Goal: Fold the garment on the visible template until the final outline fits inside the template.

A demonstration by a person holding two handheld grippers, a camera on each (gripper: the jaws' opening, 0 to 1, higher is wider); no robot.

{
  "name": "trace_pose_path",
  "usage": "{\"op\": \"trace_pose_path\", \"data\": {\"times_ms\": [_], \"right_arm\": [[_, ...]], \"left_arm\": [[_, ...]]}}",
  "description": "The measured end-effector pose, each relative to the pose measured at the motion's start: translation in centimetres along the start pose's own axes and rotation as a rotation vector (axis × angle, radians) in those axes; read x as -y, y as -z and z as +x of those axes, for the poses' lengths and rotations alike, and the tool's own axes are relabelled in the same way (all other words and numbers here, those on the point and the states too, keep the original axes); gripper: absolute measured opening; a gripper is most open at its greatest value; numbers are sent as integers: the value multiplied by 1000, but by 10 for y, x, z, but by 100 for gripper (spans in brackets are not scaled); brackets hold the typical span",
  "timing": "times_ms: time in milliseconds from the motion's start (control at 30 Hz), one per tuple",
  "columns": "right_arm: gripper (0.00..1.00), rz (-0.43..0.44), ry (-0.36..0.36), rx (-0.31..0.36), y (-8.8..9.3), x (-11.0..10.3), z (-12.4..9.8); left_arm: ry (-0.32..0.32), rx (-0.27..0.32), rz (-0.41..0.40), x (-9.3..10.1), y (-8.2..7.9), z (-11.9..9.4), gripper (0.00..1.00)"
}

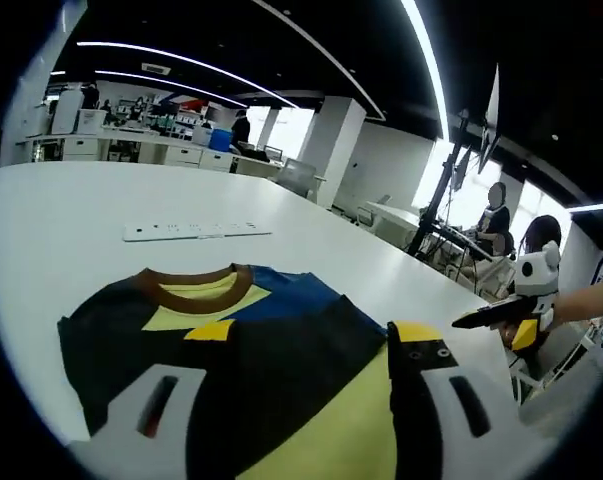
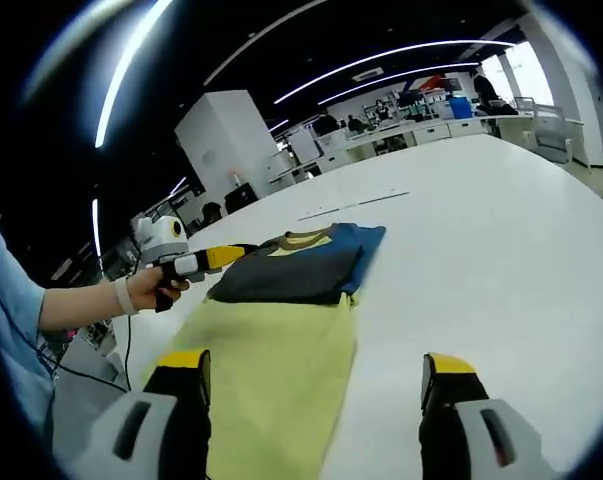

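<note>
Garment half folded on the white table, both claws off the cloth

The garment [image 2: 286, 330] lies flat just ahead of the right gripper [image 2: 316, 385], its yellow part running in between that claw's spread jaws and its black-and-blue top with the brown collar further out; no template outline can be made out. The right claw is empty, wide apart, poised over the yellow hem. The left gripper [image 2: 216, 258], held in a hand [image 2: 153, 288], sits beside the dark upper edge, far left of the right claw; whether it pinches the cloth cannot be told. To my eye the next fold wants both claws to take the hem corners evenly, lift low and carry the yellow panel straight toward the collar, so no crease skews. A white strip [image 1: 196, 231] lies beyond the collar on the table [image 2: 501, 240].
</note>
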State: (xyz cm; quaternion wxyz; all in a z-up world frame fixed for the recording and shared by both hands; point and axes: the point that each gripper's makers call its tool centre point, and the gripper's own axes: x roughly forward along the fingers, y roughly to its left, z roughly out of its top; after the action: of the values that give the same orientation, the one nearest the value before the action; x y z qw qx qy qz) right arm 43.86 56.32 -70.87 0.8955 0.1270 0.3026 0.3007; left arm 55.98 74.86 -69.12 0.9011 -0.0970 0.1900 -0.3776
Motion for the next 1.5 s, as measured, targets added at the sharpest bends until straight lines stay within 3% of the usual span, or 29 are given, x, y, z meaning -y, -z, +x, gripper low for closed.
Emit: {"op": "trace_pose_path", "data": {"times_ms": [133, 267, 333, 433, 467, 533, 600, 767, 800, 933, 1133, 1267, 1400, 1500], "right_arm": [[87, -8, -5, -7, 1, -2, 2], [87, -6, -11, -10, 4, -4, 4], [87, -4, -13, -10, 4, -4, 4], [87, -1, -12, -7, 4, -3, 5], [87, -1, -9, -7, 4, -2, 4], [87, 2, -5, -7, 4, 0, 3], [87, 7, 1, -7, 5, 2, 2], [87, 15, 23, -16, 9, 12, -3], [87, 19, 27, -17, 11, 14, -5], [87, 29, 36, -18, 13, 17, -7], [87, 34, 41, -30, 18, 18, -7], [87, 25, 39, -37, 19, 17, -7], [87, 22, 39, -38, 19, 16, -6], [87, 19, 38, -41, 20, 15, -5]], "left_arm": [[-62, 19, 25, -23, -5, -28, 62], [-200, 40, -14, -73, -14, -56, 48], [-252, 28, 19, -96, -18, -64, 50], [-312, 14, -22, -125, -19, -72, 47], [-363, -2, -32, -141, -16, -76, 44], [-372, -5, -84, -154, -12, -75, 39], [-411, -65, -128, -166, 4, -75, 33], [-390, -79, -149, -172, 12, -64, 23], [-400, -84, -189, -174, 15, -62, 23], [-405, -82, -187, -179, 13, -55, 16], [-416, -103, -211, -185, 17, -46, 14], [-418, -111, -217, -187, 16, -43, 0], [-425, -121, -207, -189, 14, -43, 0], [-410, -100, -194, -188, 4, -43, 0]]}}
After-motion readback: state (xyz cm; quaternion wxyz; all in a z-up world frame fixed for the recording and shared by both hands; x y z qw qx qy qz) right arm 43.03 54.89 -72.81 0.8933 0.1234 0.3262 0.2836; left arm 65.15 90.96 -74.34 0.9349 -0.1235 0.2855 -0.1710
